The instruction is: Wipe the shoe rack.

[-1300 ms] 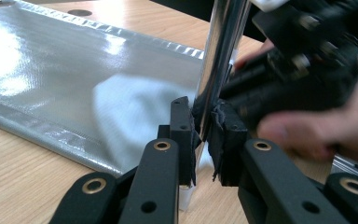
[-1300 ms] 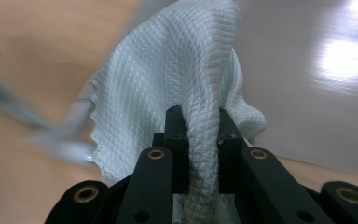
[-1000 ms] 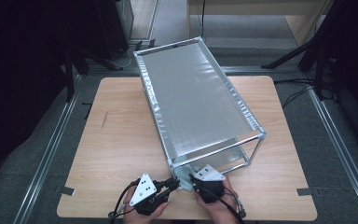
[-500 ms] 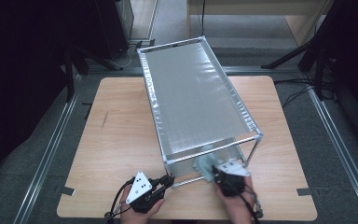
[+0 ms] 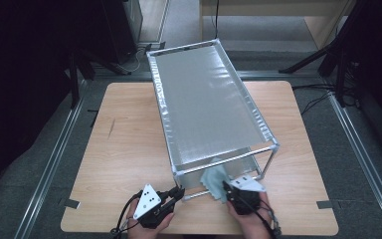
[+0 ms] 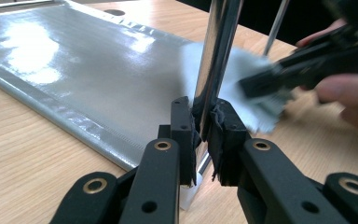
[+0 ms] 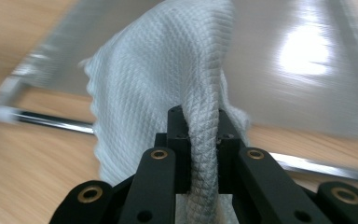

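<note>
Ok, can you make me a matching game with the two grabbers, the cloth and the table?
Things:
1. left gripper
2. right gripper
3. cloth
4. table

States:
A. pale and bunched, by the rack's lower shelf
B. shut on the rack's shiny metal post
C. light wood, with the rack standing on it
D. shut on the cloth

Pairs: 1-B, 2-D, 3-A, 4-C

A light wooden table (image 5: 129, 149) with rounded corners stands on grey carpet (image 5: 40, 164), flanked by metal rails (image 5: 54, 159) on both sides. Dark stand legs (image 5: 323, 50) and cables (image 5: 318, 94) lie beyond it (the far left is in deep shadow). A pale wooden cabinet (image 5: 278, 7) sits at the back.
</note>
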